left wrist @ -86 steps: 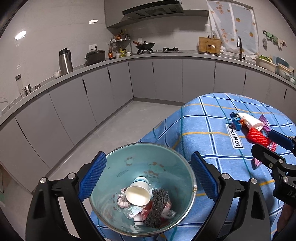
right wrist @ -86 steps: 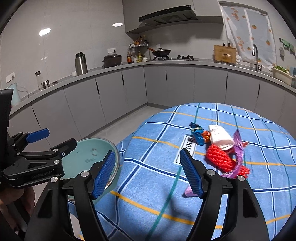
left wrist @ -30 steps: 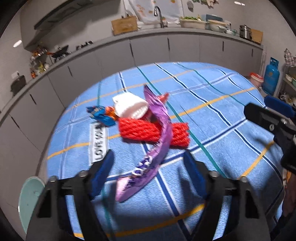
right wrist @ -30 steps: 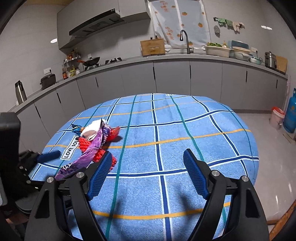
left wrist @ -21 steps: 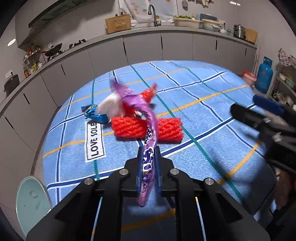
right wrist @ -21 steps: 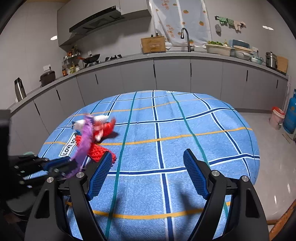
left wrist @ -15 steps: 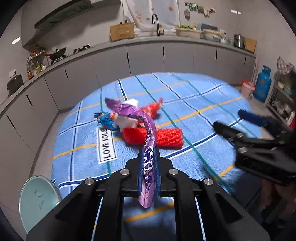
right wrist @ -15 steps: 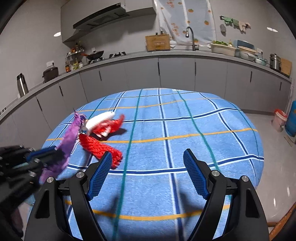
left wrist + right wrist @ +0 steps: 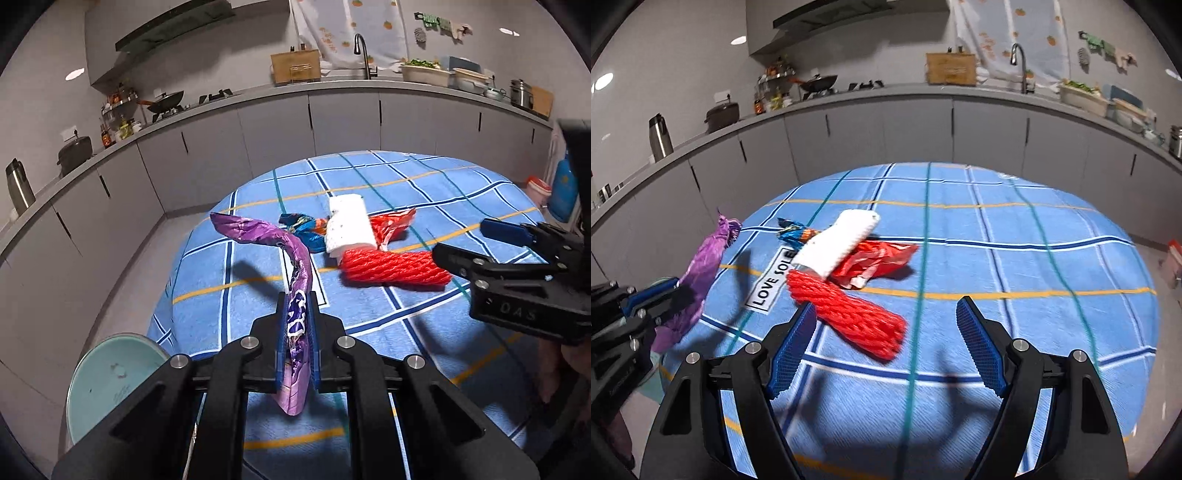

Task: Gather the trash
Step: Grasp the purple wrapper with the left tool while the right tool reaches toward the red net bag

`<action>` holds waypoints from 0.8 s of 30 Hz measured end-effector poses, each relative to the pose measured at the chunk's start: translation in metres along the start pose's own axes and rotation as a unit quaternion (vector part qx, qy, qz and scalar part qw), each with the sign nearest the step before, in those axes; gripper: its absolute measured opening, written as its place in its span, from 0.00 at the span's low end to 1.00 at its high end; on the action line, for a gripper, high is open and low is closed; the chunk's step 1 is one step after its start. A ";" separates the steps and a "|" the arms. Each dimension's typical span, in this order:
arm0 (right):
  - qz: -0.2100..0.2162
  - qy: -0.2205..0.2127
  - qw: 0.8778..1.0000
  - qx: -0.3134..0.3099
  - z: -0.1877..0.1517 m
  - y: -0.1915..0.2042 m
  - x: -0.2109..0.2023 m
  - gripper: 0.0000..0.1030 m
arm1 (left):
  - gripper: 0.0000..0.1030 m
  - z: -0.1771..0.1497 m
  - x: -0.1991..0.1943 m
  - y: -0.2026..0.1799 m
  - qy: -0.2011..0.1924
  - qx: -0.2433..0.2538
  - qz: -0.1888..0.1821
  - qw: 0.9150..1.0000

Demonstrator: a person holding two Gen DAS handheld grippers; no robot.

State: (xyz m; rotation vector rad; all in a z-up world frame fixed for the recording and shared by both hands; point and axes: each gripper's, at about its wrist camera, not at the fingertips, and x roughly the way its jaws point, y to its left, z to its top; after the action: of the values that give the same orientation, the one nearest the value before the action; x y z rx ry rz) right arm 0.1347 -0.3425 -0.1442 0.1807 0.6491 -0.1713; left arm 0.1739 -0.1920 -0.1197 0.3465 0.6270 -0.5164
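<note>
The left hand-held gripper is squeezed tight on a long purple wrapper — the wrapper is lifted off the tabletop and curls up toward 11 o'clock. The right hand-held gripper is wide, with nothing between its blue pads. It hangs over a red net roll, which lies on the blue checked cloth. Just past the roll, toward 12 o'clock, sit a white foam piece, a red wrapper and a small blue wrapper — all bunched together. A pale green bowl shows at 8 o'clock in the left view.
</note>
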 end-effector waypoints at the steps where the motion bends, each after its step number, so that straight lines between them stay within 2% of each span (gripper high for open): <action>1: 0.003 0.006 1.000 -0.002 0.002 0.002 0.004 0.76 | 0.10 -0.001 0.001 0.001 0.001 -0.001 0.000 1.000; 5: 0.007 0.031 0.999 -0.013 0.003 0.011 0.017 0.75 | 0.10 -0.004 0.002 0.003 0.001 -0.005 0.001 1.000; 7: 0.009 0.042 0.999 -0.014 0.002 0.011 0.021 0.66 | 0.10 -0.005 0.003 0.004 0.003 -0.007 0.004 1.000; 10: 0.009 0.063 0.998 -0.017 0.001 0.011 0.028 0.37 | 0.10 -0.005 0.006 0.004 0.005 -0.012 0.004 1.000; 12: 0.013 0.072 0.997 -0.023 -0.004 0.012 0.028 0.25 | 0.10 -0.006 0.003 0.006 0.003 -0.013 0.003 1.000; 14: 0.020 0.079 0.996 -0.024 -0.009 0.013 0.026 0.19 | 0.10 -0.006 0.001 0.006 0.001 -0.014 0.002 1.000; 17: 0.026 0.080 0.996 -0.023 -0.015 0.013 0.022 0.12 | 0.10 -0.005 -0.002 0.004 -0.002 -0.014 0.000 1.000; 24: 0.040 0.052 0.998 -0.006 -0.016 0.010 -0.010 0.11 | 0.10 -0.002 -0.017 0.006 -0.016 -0.018 -0.001 1.000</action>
State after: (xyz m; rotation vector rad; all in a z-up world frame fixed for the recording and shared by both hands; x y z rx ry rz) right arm 0.1194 -0.3285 -0.1490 0.2038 0.7447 -0.0808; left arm 0.1647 -0.1803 -0.1093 0.3038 0.6043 -0.5111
